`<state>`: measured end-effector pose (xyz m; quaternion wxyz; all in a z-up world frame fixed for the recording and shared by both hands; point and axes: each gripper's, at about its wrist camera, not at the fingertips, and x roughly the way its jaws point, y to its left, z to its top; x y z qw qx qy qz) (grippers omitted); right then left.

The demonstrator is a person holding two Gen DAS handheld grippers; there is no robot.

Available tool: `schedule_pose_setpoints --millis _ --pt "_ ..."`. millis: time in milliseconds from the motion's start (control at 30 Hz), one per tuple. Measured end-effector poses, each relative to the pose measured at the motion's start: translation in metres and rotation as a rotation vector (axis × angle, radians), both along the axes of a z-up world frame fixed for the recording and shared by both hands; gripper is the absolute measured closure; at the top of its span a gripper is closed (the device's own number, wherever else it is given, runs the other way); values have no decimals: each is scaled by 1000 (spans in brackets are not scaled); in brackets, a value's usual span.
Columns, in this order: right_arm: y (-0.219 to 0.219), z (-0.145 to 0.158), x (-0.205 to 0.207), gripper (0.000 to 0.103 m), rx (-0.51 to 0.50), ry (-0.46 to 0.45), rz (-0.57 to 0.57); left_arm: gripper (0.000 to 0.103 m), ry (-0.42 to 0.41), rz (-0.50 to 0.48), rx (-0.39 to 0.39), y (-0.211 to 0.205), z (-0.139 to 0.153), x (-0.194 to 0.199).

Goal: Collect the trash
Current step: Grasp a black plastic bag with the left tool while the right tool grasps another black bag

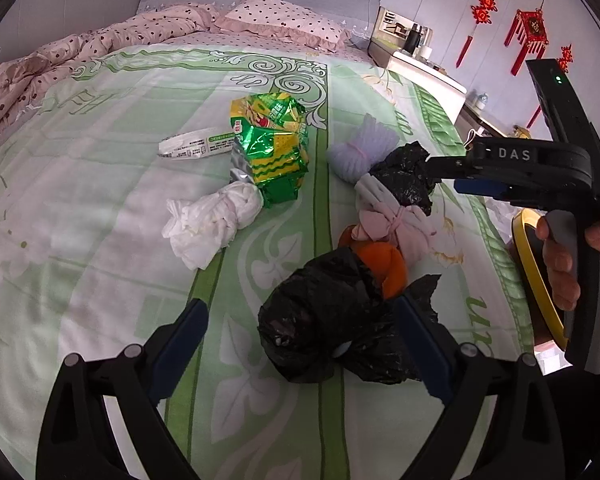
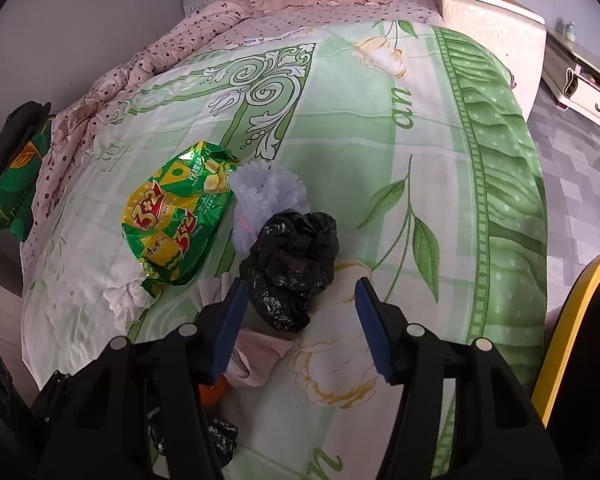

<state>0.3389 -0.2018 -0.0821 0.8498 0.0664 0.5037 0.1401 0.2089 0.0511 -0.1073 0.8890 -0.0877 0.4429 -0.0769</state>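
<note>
**Both grippers over black bags on the bed**

You held your left gripper (image 1: 300, 328) with jaws apart around the near black bag (image 1: 324, 320), which lay on the green bedspread (image 1: 100, 200) against an orange item (image 1: 392, 268); whether the pads touched it, you could not tell. Your right gripper (image 2: 300, 300) was spread too, the far black bag (image 2: 292, 264) between its fingers but unclamped. The green snack wrapper (image 2: 176, 232), white tissue (image 1: 208, 220) and pink bundle (image 1: 388, 224) lay close by.
</note>
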Motion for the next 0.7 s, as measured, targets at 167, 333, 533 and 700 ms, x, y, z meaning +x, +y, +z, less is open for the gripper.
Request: schedule_pose_setpoints --millis 167,333,533,700 --pt "8 -10 6 49 -6 14 3 14 1 -17 -8 -7 -5 5" --pt "12 -17 12 50 0 17 12 29 -10 -22 10 -14 -8 6" --pt "20 -28 19 56 3 28 28 43 1 -24 -13 -17 -15 8" --pt "28 -33 22 65 1 27 53 54 -5 -25 -21 -19 -17 8"
